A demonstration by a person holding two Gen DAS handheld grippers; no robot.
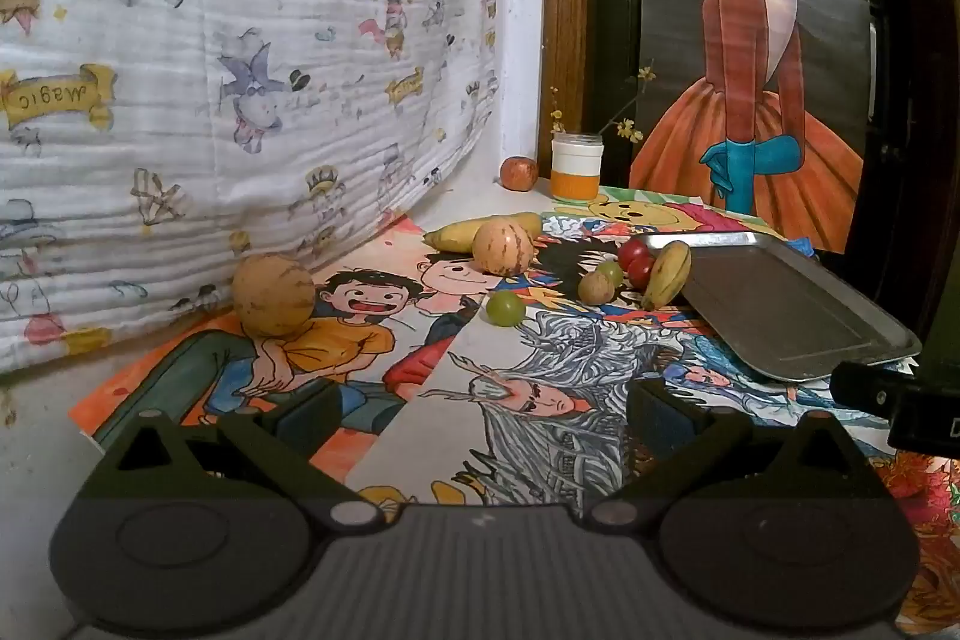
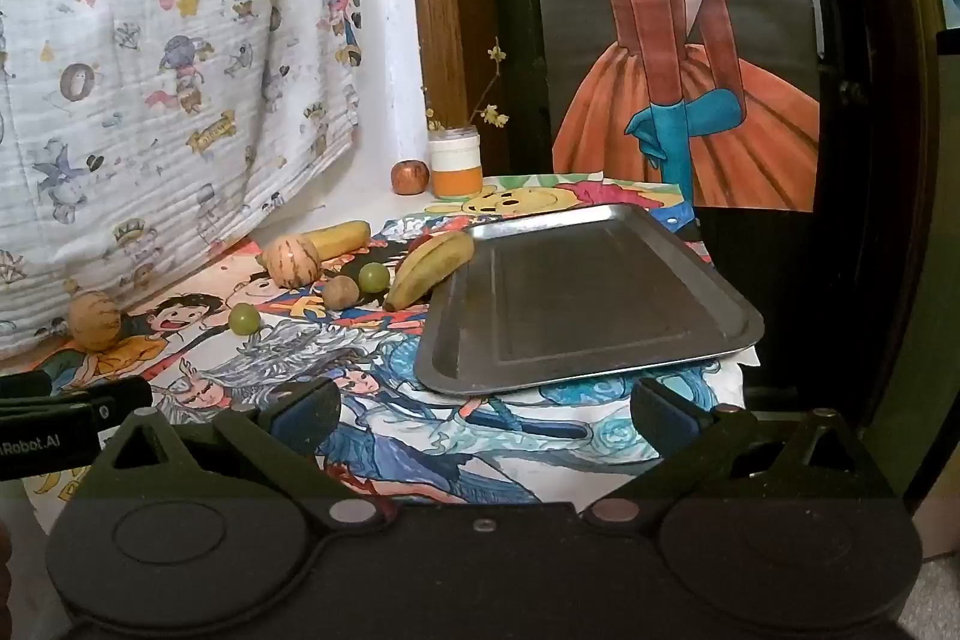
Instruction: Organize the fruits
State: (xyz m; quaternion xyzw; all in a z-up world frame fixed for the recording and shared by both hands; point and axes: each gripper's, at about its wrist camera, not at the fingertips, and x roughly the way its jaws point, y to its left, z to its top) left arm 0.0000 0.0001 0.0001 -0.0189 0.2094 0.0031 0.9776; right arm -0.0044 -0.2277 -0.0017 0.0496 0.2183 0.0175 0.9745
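Steel tray [image 2: 600, 292] sits bare on the worktop [image 1: 36, 436] as fruit waits alongside.

A banana [image 2: 429, 268] leans on the tray's rim at 9 o'clock, with grapes [image 2: 373, 277] further left; left gripper [image 1: 480, 415] and right gripper [image 2: 486, 415] both gape wide, holding nothing.

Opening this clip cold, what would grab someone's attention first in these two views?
Probably the empty metal tray at the right of the table, with a banana leaning on its left rim. Next, the loose fruit to its left on the bright cartoon posters: a striped melon, two green grapes and a second banana. Behind, a painting of a figure in an orange dress stands upright.
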